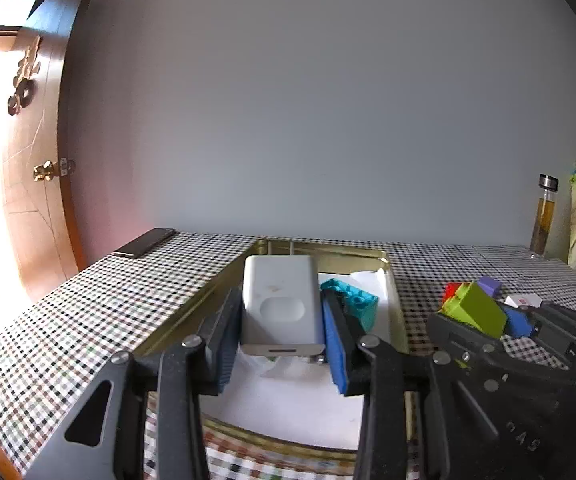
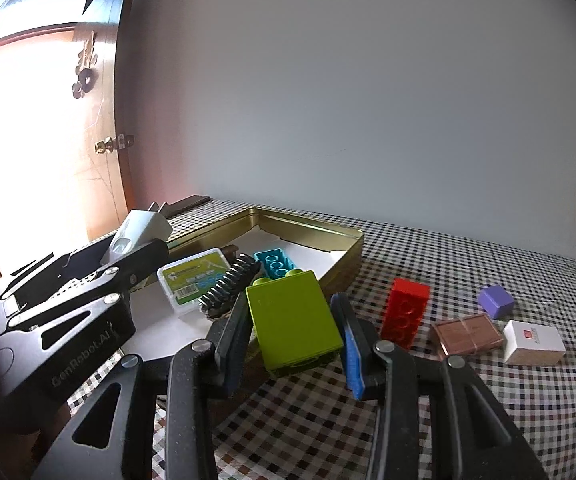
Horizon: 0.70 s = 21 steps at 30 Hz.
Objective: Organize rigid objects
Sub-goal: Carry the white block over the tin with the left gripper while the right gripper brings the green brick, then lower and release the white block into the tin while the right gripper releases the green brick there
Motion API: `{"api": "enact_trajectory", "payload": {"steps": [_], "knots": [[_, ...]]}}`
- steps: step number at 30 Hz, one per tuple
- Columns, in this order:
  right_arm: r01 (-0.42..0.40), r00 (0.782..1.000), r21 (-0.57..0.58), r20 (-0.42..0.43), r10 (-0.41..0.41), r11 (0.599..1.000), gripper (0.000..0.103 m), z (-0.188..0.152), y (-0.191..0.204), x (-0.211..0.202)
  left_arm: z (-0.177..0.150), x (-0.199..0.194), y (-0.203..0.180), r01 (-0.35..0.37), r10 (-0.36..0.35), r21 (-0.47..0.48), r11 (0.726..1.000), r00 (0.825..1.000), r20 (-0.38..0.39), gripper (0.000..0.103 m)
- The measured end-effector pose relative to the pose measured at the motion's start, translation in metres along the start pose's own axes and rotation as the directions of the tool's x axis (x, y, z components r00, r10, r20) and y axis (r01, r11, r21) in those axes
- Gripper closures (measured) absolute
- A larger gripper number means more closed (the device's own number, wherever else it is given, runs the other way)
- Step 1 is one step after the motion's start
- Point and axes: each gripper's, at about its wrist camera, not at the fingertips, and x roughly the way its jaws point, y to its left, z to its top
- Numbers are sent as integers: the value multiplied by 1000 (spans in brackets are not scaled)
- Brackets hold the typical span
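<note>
I am holding a white plastic plug-in charger block (image 1: pixel 282 304) clamped between the pads of my left gripper (image 1: pixel 280 332), and a lime-green plastic building brick (image 2: pixel 294 322) clamped between the pads of my right gripper (image 2: pixel 294 338); both are hanging over the shallow gold metal tin (image 2: pixel 316 236) lined with white paper, the charger at about 10 o'clock from the green brick in the right wrist view. To do this step well, I judge I should be lowering each piece flat onto bare paper, keeping clear of what is already lying inside, and parting the pads only once the piece is resting, since the two grippers are working close together and could knock each other. Counting what I am seeing: one tin; inside it one teal brick (image 2: pixel 276 264), one clear plastic case with a green label (image 2: pixel 194 278) and one black coil spring (image 2: pixel 228 284). Out on the checked tablecloth (image 2: pixel 468 400), at 2 to 3 o'clock from the green brick, are waiting one red brick (image 2: pixel 406 314), one purple cube (image 2: pixel 496 300), one copper-brown flat box (image 2: pixel 468 336) and one white card box (image 2: pixel 534 342). One amber bottle (image 1: pixel 544 220) is standing at the far edge.
</note>
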Motion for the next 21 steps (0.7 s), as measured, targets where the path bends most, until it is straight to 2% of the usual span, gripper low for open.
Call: {"api": "enact_trajectory", "payload": {"steps": [6, 12, 17, 21], "knots": [[-24, 1000, 1, -12, 24, 1000, 60, 3, 2, 9, 1, 10, 17, -27, 27, -6, 1000, 999, -33, 66], [-69, 996, -26, -54, 67, 997, 60, 9, 15, 24, 8, 30, 29, -11, 10, -12, 1000, 993, -118, 66], [-97, 993, -35, -78, 94, 995, 60, 21, 24, 38, 13, 54, 31, -2, 2, -1, 1000, 977, -211, 66], [-112, 988, -34, -110, 107, 993, 60, 31, 27, 53, 16, 76, 35, 7, -5, 6, 1000, 956, -292, 66]]}}
